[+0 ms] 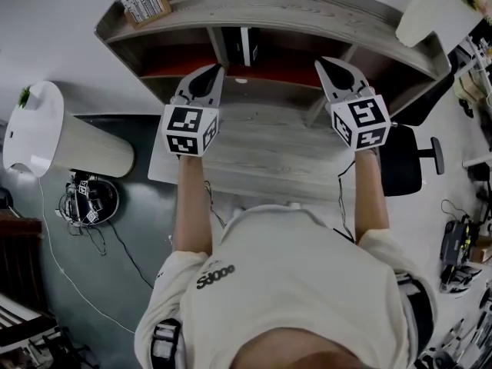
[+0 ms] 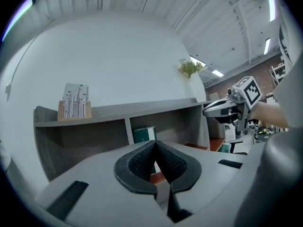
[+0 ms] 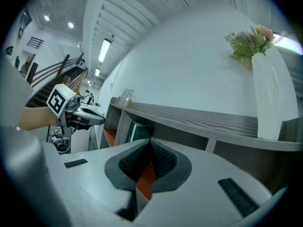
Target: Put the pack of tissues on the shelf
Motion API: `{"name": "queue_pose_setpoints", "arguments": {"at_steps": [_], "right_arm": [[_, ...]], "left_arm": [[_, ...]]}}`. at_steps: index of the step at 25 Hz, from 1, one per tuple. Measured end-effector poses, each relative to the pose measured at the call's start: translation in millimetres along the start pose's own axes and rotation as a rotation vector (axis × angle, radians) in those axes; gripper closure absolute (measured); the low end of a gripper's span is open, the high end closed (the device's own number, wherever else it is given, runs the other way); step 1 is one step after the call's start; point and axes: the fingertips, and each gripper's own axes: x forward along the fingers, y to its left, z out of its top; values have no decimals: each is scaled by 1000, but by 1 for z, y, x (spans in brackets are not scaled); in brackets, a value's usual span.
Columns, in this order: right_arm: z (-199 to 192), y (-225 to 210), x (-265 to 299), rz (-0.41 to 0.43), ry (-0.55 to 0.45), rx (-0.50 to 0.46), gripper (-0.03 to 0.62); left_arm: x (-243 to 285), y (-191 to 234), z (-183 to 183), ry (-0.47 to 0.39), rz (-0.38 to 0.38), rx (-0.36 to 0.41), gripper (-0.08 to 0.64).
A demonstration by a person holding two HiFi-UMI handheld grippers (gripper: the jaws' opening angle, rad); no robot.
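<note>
Found the pack of tissues (image 1: 246, 46) standing upright inside the shelf (image 1: 307, 10), in the lower bay just beside a divider, at about 1 o'clock of the left gripper (image 1: 217, 68) and 10 o'clock of the right gripper (image 1: 321, 61). Saw both sets of jaws pressed together on nothing, clear of the pack. Judged light and soft, easily crushed, probably slick in its wrapper. Best taken across its 2 broad faces near mid-height, squeezed only gently.

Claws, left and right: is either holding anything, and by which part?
Nothing is held: left claw and right claw are both shut, empty; the green-and-white pack stands in the grey wooden shelf.
</note>
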Motion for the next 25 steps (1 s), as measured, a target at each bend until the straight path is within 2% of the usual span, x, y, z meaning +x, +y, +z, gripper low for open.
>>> {"name": "queue_pose_setpoints", "arguments": {"at_steps": [6, 11, 25], "right_arm": [[14, 0, 0, -9, -26, -18, 588], [21, 8, 0, 0, -33, -46, 588], [21, 28, 1, 39, -10, -85, 588]], "left_arm": [[-12, 7, 18, -33, 14, 64, 541], [-18, 12, 22, -50, 30, 63, 541], [-18, 1, 19, -38, 3, 71, 541]]}}
